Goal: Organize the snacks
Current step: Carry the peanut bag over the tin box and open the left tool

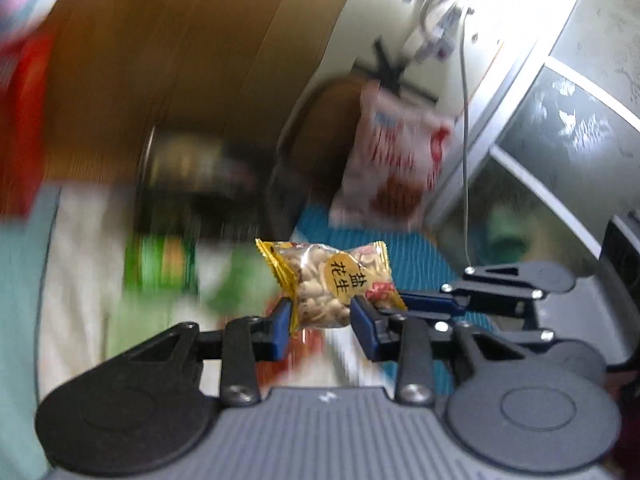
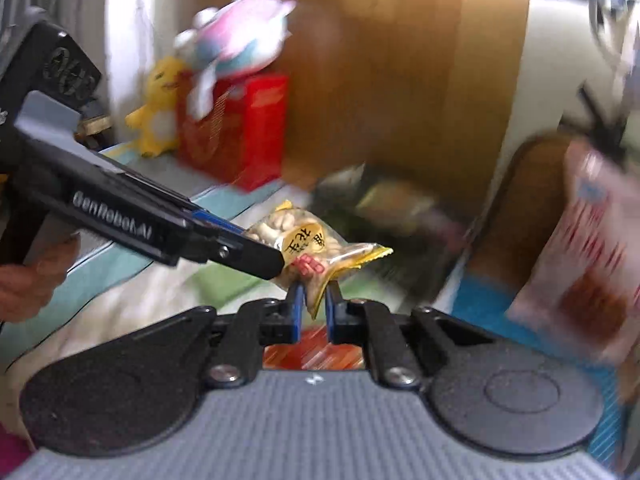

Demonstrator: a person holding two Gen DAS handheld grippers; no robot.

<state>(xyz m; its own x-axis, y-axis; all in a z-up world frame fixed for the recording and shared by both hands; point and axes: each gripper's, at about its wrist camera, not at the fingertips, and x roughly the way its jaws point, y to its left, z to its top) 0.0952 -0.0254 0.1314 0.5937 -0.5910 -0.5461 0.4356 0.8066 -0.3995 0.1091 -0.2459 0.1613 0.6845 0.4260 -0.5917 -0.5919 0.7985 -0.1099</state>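
Observation:
A small clear peanut packet (image 1: 328, 284) with yellow ends and a yellow round label hangs in the air between both grippers. My left gripper (image 1: 320, 326) is shut on its lower part, blue pads pressing both sides. In the right wrist view the same packet (image 2: 308, 246) is pinched at its yellow end by my right gripper (image 2: 313, 310), jaws nearly together. The left gripper's arm (image 2: 160, 224) reaches in from the left and holds the packet's other side. The right gripper's fingers (image 1: 432, 300) come in from the right in the left wrist view.
A dark basket (image 2: 384, 216) with blurred snacks sits behind the packet. A large white and red snack bag (image 1: 396, 160) leans at the right. A red box (image 2: 240, 128), a yellow duck toy (image 2: 160, 108) and a pink plush (image 2: 240, 28) stand at the back left.

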